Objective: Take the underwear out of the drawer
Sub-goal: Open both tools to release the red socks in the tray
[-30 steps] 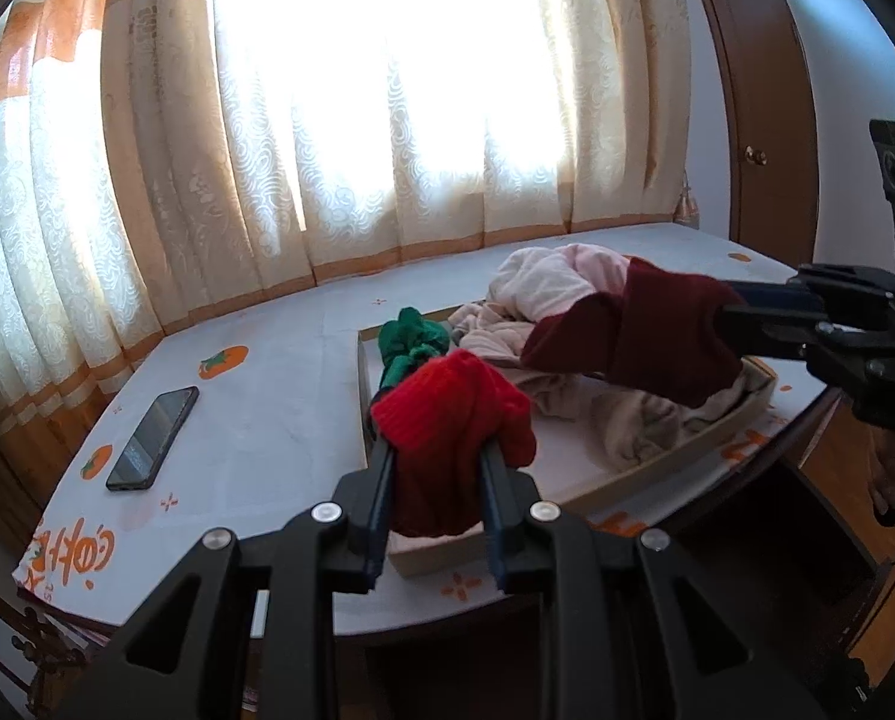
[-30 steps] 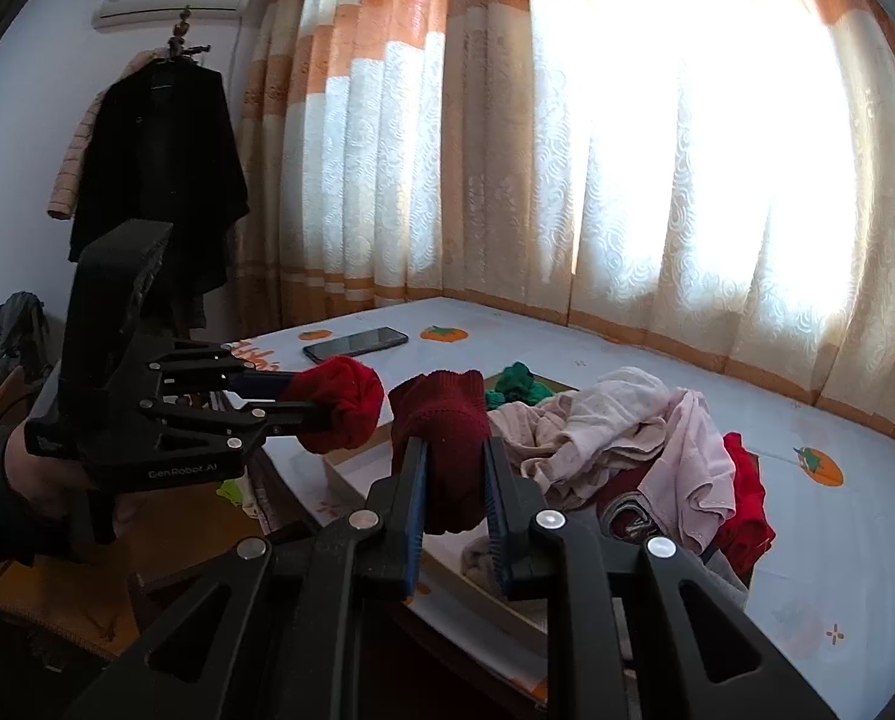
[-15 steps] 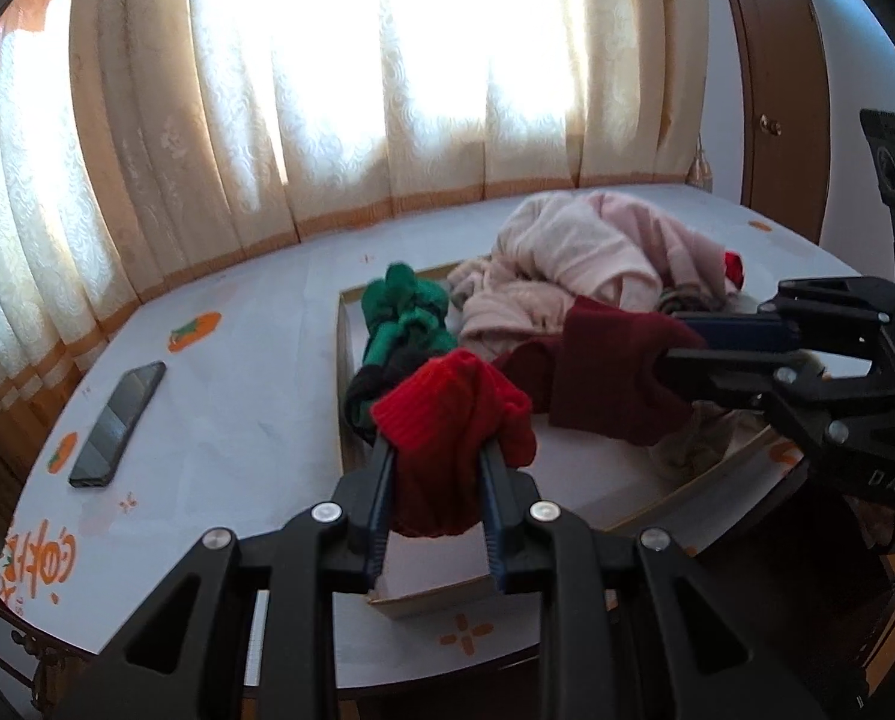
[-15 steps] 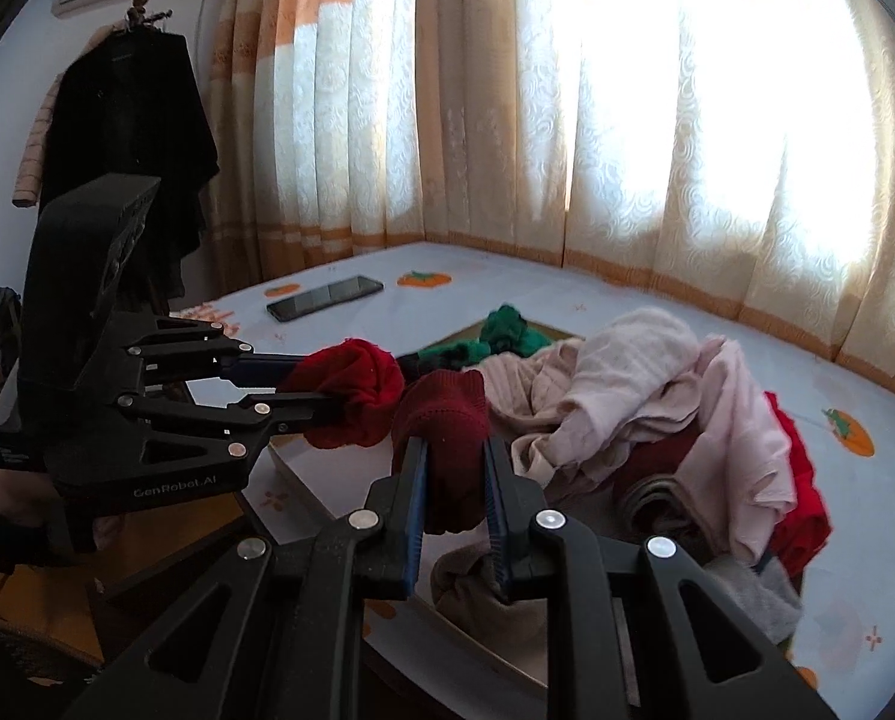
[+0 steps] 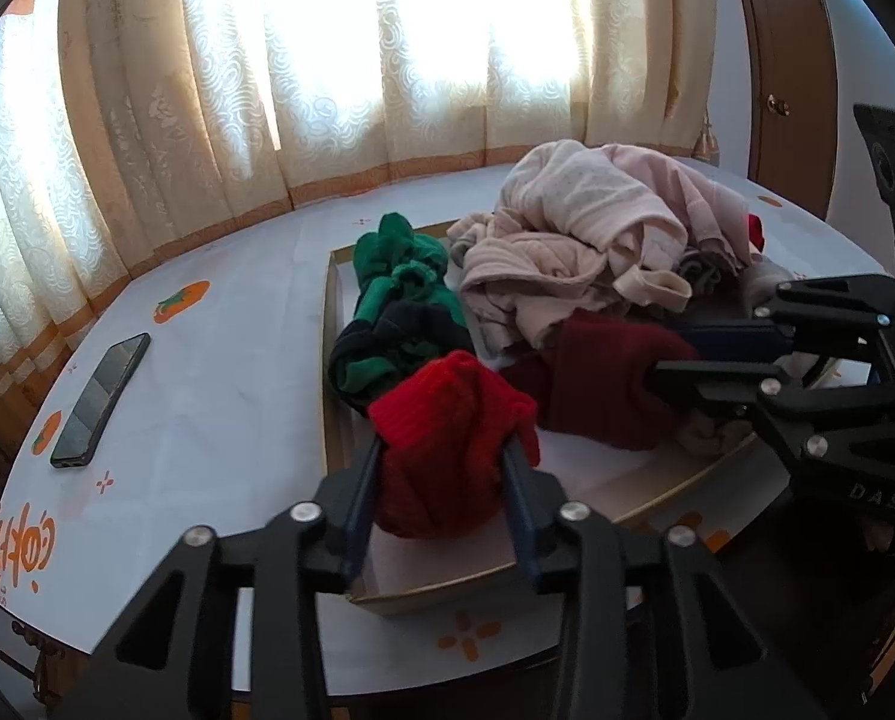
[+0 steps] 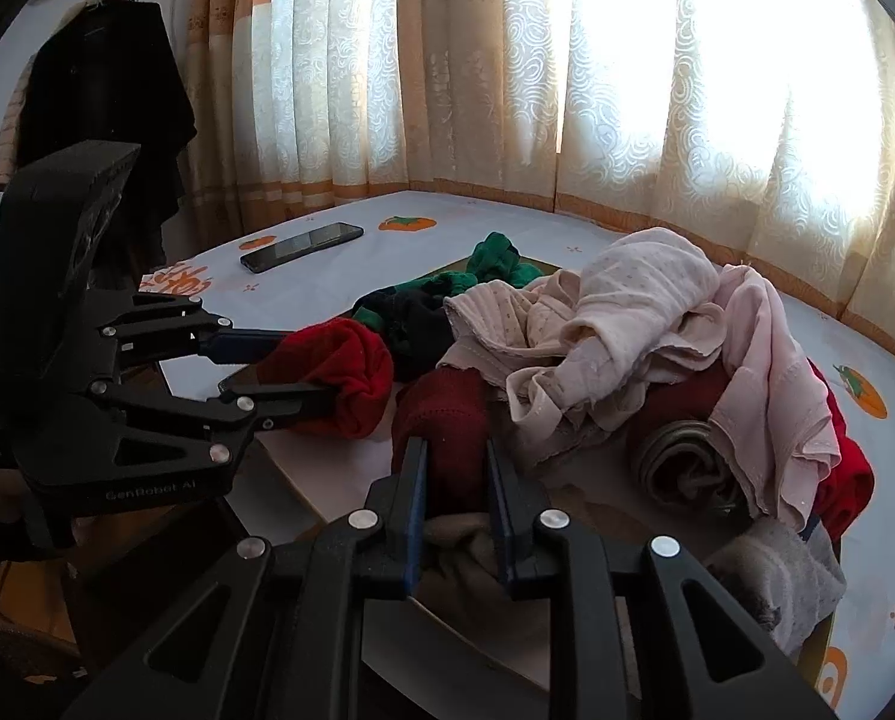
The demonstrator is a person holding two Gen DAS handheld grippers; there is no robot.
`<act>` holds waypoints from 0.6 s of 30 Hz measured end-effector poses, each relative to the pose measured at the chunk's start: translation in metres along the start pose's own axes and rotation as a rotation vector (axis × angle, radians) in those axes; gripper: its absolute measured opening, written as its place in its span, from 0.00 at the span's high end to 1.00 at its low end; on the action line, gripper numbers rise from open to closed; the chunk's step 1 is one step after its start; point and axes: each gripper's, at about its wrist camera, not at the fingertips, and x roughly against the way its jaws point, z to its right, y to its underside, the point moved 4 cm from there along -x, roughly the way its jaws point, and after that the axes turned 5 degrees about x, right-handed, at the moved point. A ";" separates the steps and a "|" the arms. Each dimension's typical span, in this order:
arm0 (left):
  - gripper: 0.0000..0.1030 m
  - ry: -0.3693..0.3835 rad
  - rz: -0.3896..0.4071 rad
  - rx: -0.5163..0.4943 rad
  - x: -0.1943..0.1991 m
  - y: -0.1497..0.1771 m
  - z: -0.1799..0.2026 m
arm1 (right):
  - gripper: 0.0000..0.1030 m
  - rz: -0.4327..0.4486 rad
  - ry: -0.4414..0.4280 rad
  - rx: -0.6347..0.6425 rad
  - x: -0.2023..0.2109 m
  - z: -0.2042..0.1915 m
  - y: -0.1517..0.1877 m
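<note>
Lowered toward drawer (image 5: 675, 495) — left hand-held gripper (image 5: 441, 456) opening around red garment (image 5: 447, 438).

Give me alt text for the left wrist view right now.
The left hand-held gripper, jaws opening, has a bright red garment between them over a shallow drawer of heaped clothes. The right hand-held gripper grips a dark red garment.

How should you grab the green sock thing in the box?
Pinch the green bundle at its raised top knot, coming from above on the side toward the phone. That end sticks up free; its near end tucks under dark cloth, with the pink pile crowding the other side.
</note>
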 end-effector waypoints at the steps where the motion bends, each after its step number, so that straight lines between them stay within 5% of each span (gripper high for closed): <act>1: 0.59 0.003 -0.002 0.001 0.001 0.000 0.000 | 0.75 -0.001 -0.003 -0.005 0.000 0.000 0.000; 6: 0.43 0.000 0.026 -0.005 0.015 -0.001 0.004 | 0.46 0.029 0.015 -0.015 0.015 -0.002 -0.002; 18: 0.23 0.014 0.162 0.034 0.087 0.003 0.016 | 0.35 0.106 0.127 -0.037 0.097 -0.010 0.016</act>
